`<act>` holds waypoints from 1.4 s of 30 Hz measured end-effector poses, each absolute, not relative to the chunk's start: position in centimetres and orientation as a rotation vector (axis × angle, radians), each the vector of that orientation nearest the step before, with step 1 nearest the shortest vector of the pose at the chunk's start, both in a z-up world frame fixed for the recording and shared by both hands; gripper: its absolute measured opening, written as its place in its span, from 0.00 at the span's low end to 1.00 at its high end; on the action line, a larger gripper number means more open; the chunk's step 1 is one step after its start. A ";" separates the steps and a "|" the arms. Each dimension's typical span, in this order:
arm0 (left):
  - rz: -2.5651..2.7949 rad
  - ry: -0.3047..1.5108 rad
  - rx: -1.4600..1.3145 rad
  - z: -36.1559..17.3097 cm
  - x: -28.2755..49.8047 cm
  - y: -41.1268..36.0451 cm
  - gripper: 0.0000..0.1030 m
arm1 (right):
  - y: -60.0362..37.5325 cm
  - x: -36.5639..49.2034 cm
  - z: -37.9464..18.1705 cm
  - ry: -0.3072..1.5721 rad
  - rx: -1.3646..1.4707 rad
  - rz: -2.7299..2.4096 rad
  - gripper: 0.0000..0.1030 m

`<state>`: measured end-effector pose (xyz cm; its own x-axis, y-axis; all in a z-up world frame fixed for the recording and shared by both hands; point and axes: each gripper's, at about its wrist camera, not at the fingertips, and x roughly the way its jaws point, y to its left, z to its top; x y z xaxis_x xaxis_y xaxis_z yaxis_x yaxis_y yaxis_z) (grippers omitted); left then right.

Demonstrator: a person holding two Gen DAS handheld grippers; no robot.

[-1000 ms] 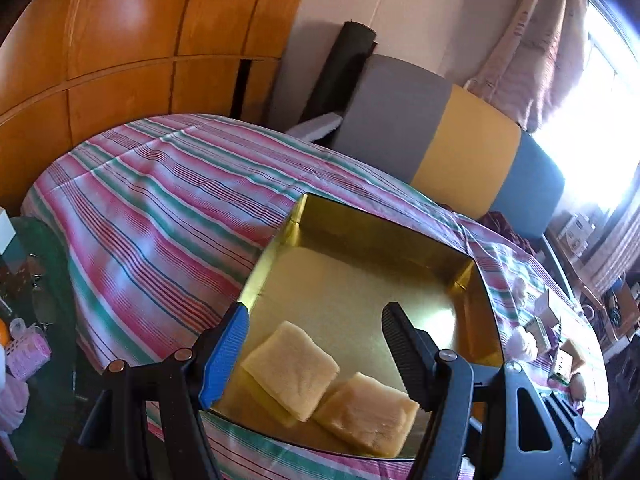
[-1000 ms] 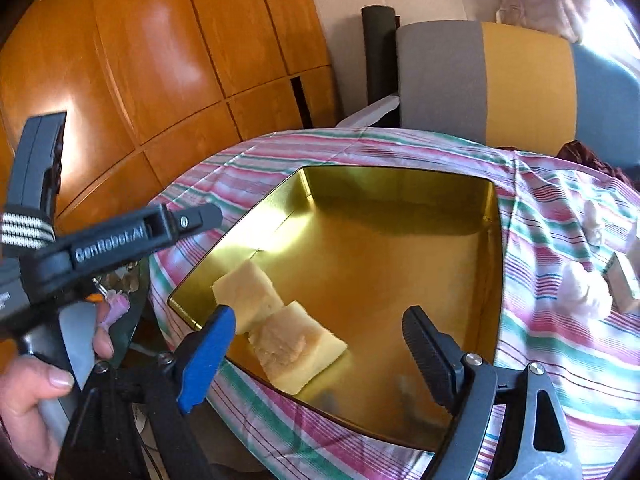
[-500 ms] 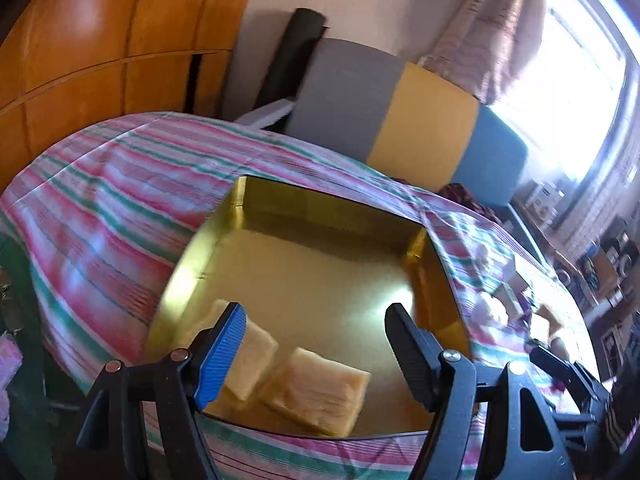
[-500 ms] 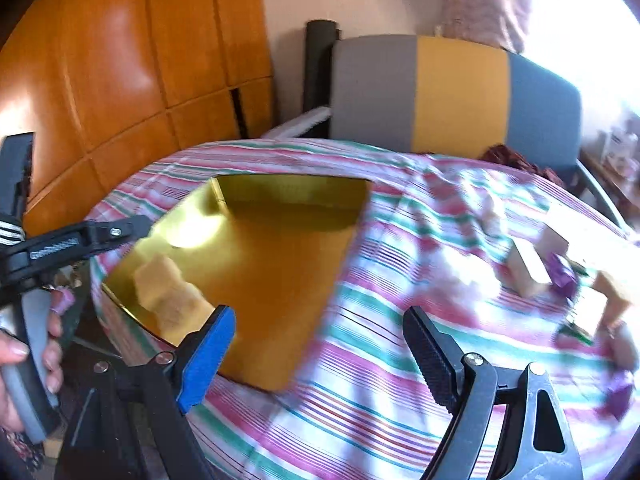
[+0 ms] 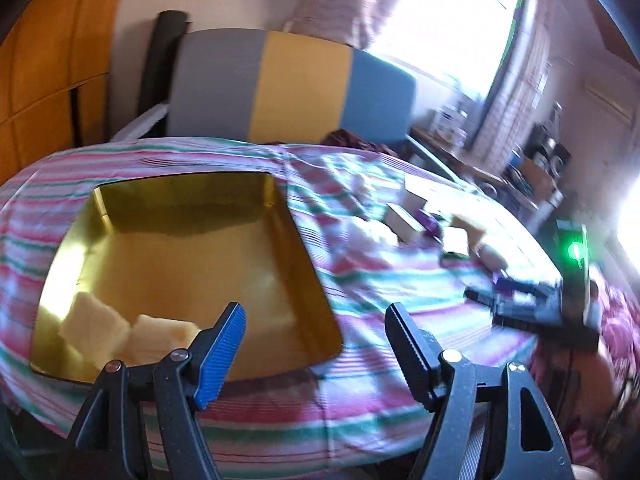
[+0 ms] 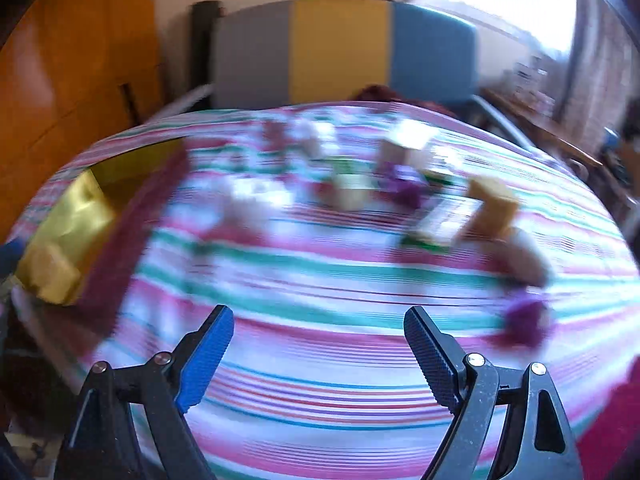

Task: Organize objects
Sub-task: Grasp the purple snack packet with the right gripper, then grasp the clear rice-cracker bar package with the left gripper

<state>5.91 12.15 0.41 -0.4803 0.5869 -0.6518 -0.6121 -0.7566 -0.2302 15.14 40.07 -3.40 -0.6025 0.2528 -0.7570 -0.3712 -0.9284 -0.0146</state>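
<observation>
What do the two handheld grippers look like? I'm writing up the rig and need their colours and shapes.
Both look alike. The left gripper and the right gripper each have black plastic clamp-style arms with silver rivets. One of the jaws carries a ribbed blue pad, the other a ribbed black pad. Seen from the left wrist view, the right gripper's body shows a glowing green light. No cables or sleeves are visible.

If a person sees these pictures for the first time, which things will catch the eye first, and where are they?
The shiny gold tray on the striped cloth stands out first, at the left, with two pale yellow blocks in its near corner. To its right, small boxes and purple bits lie scattered, blurred. Both the left gripper and the right gripper are open and empty.
</observation>
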 end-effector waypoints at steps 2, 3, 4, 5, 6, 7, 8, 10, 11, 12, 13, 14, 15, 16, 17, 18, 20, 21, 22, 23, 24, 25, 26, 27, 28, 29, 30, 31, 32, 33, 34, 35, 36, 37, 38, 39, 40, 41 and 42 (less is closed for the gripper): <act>2.204 0.062 -0.967 0.2 6.5 12.9 0.71 | 43.2 16.0 -3.0 0.225 -1.148 2.439 0.87; 2.193 0.067 -0.975 0.0 6.7 13.2 0.71 | 44.5 16.4 -2.9 0.240 -1.143 2.411 0.88; 2.183 0.068 -0.983 -0.1 6.9 13.5 0.71 | 45.8 16.8 -2.8 0.263 -1.138 2.382 0.88; 2.175 0.067 -0.991 -0.2 7.0 13.6 0.71 | 47.5 17.1 -2.7 0.289 -1.137 2.360 0.90; 2.167 0.065 -1.000 -0.3 7.2 13.6 0.71 | 48.6 17.4 -2.7 0.298 -1.140 2.352 0.91; 2.163 0.061 -1.010 -0.4 7.3 13.8 0.71 | 49.7 17.5 -2.7 0.300 -1.145 2.350 0.94; 2.160 0.057 -1.015 -0.5 7.5 14.1 0.71 | 50.9 17.3 -3.0 0.291 -1.172 2.346 0.99; 2.147 0.056 -1.017 -0.4 8.0 14.5 0.71 | 52.6 16.8 -3.7 0.270 -1.232 2.326 1.00; 2.140 0.060 -1.017 -0.3 8.1 14.7 0.71 | 53.2 16.7 -4.2 0.256 -1.259 2.314 0.99; 2.135 0.064 -1.014 -0.2 8.3 14.9 0.71 | 53.7 16.5 -4.7 0.243 -1.284 2.311 0.98; 2.130 0.078 -1.007 -0.1 8.6 15.2 0.71 | 54.1 16.5 -5.1 0.246 -1.301 2.311 0.94; 2.127 0.089 -1.001 0.0 8.7 15.3 0.71 | 54.7 16.4 -5.5 0.280 -1.311 2.317 0.89; 2.122 0.103 -0.995 0.1 8.9 15.7 0.71 | 54.9 16.3 -5.7 0.302 -1.316 2.321 0.88; 2.118 0.115 -0.994 0.1 9.1 16.0 0.71 | 55.1 16.0 -6.1 0.315 -1.329 2.318 0.86; 2.114 0.125 -0.996 0.2 9.2 16.3 0.71 | 55.0 16.0 -6.3 0.307 -1.340 2.316 0.81; 2.104 0.134 -0.999 0.2 9.3 16.6 0.71 | 54.8 15.9 -6.6 0.295 -1.354 2.314 0.76; 2.090 0.145 -1.004 0.3 9.3 17.2 0.71 | 54.6 15.6 -7.1 0.268 -1.398 2.306 0.64; 2.086 0.157 -1.003 0.4 9.4 17.5 0.71 | 54.4 15.6 -7.4 0.253 -1.416 2.298 0.62; 2.077 0.175 -1.001 0.5 9.4 18.1 0.71 | 54.3 15.4 -7.6 0.247 -1.433 2.294 0.57; 2.067 0.186 -1.002 0.6 9.3 18.6 0.71 | 54.3 15.5 -7.8 0.262 -1.446 2.295 0.50; 2.059 0.194 -0.999 0.8 9.3 19.1 0.71 | 54.4 15.5 -7.8 0.277 -1.448 2.295 0.50; 2.049 0.199 -0.996 0.9 9.2 19.6 0.71 | 54.4 15.6 -7.7 0.287 -1.446 2.300 0.50; 2.033 0.207 -0.997 0.9 9.1 20.3 0.71 | 54.3 15.7 -7.7 0.298 -1.442 2.309 0.48; 2.017 0.226 -1.000 1.0 9.0 21.2 0.71 | 54.3 15.7 -7.6 0.315 -1.441 2.323 0.48; 2.006 0.242 -0.997 1.1 8.9 21.9 0.71 | 54.2 15.7 -7.5 0.331 -1.440 2.335 0.48; 1.993 0.258 -0.990 1.2 8.8 22.7 0.71 | 54.1 15.7 -7.4 0.342 -1.436 2.346 0.48; 1.988 0.269 -0.990 1.1 8.7 23.4 0.71 | 54.0 15.7 -7.3 0.348 -1.429 2.351 0.48; 1.978 0.283 -0.993 1.1 8.5 24.5 0.71 | 54.0 15.9 -7.1 0.363 -1.413 2.358 0.48; 1.964 0.288 -0.994 1.1 8.4 25.3 0.71 | 54.2 16.2 -6.8 0.396 -1.381 2.370 0.48; 1.947 0.292 -1.001 1.0 8.2 26.3 0.71 | 54.4 16.5 -6.5 0.422 -1.355 2.377 0.48; 1.940 0.297 -1.010 0.9 7.9 27.4 0.71 | 54.6 16.8 -6.1 0.453 -1.322 2.385 0.48; 1.929 0.295 -1.013 0.7 7.8 28.2 0.71 | 55.1 17.3 -5.7 0.495 -1.275 2.391 0.48; 1.911 0.291 -1.016 0.5 7.6 29.2 0.71 | 55.3 17.7 -5.4 0.526 -1.244 2.394 0.48; 1.905 0.294 -1.022 0.3 7.3 30.3 0.71 | 55.8 18.2 -5.1 0.574 -1.204 2.397 0.48; 1.909 0.301 -1.026 0.1 7.1 31.4 0.71 | 56.2 18.5 -4.8 0.609 -1.180 2.395 0.48; 1.895 0.293 -1.028 -0.2 6.9 32.7 0.71 | 56.6 18.7 -4.8 0.640 -1.163 2.393 0.48; 1.883 0.284 -1.034 -0.4 6.6 33.5 0.71 | 57.0 18.4 -5.0 0.664 -1.153 2.390 0.48; 1.872 0.269 -1.048 -0.8 6.2 34.5 0.71 | 57.3 18.5 -5.0 0.691 -1.144 2.383 0.48; 1.860 0.247 -1.061 -1.2 5.7 35.5 0.71 | 57.4 18.6 -5.0 0.704 -1.138 2.379 0.48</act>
